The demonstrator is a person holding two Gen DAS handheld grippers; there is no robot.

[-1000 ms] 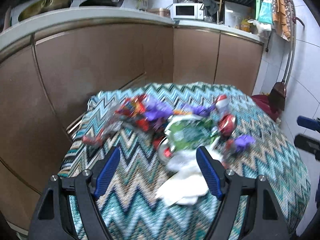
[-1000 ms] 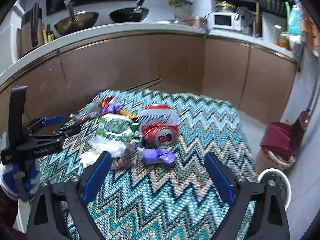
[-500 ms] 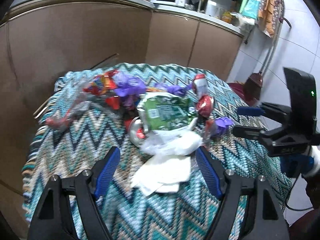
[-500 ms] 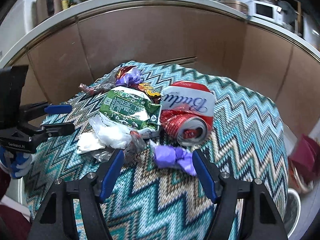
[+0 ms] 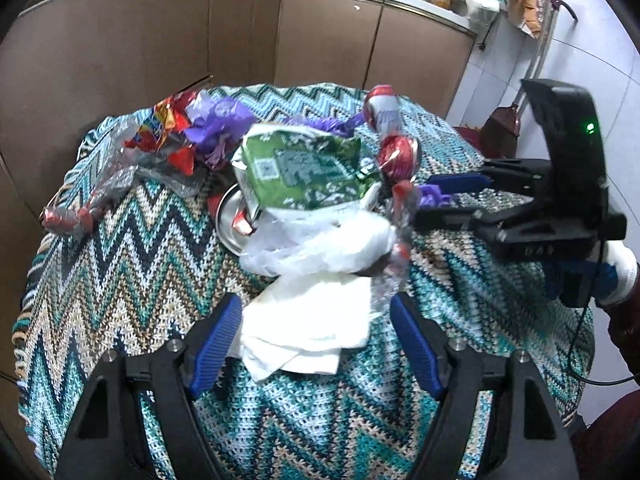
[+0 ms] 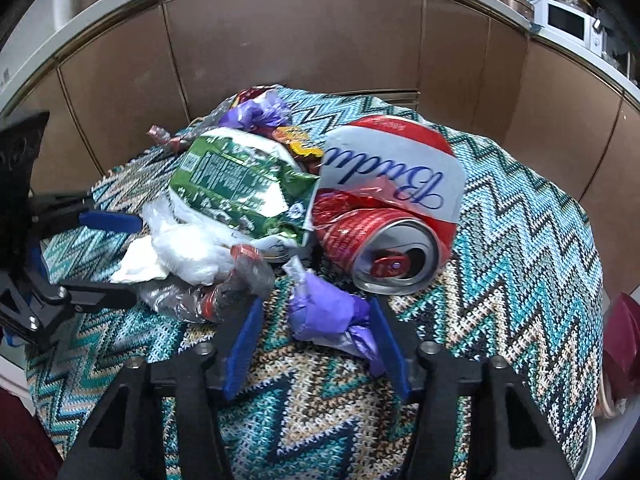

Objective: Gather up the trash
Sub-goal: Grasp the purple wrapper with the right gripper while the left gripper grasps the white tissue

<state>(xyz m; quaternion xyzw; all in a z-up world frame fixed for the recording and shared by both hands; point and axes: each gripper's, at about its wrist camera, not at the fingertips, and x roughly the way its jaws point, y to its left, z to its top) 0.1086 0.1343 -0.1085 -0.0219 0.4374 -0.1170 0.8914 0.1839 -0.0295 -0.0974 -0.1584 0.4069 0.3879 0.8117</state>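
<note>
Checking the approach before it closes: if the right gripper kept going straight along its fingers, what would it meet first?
Most likely the purple wrapper, already between the closing right gripper's pads; beyond it lies the crushed red can.

Left wrist view angled down, close over napkin (image 5: 308, 320), right wrist view close over purple wrapper (image 6: 324, 312), both sharing green packet (image 5: 304, 168), trash pile.
</note>
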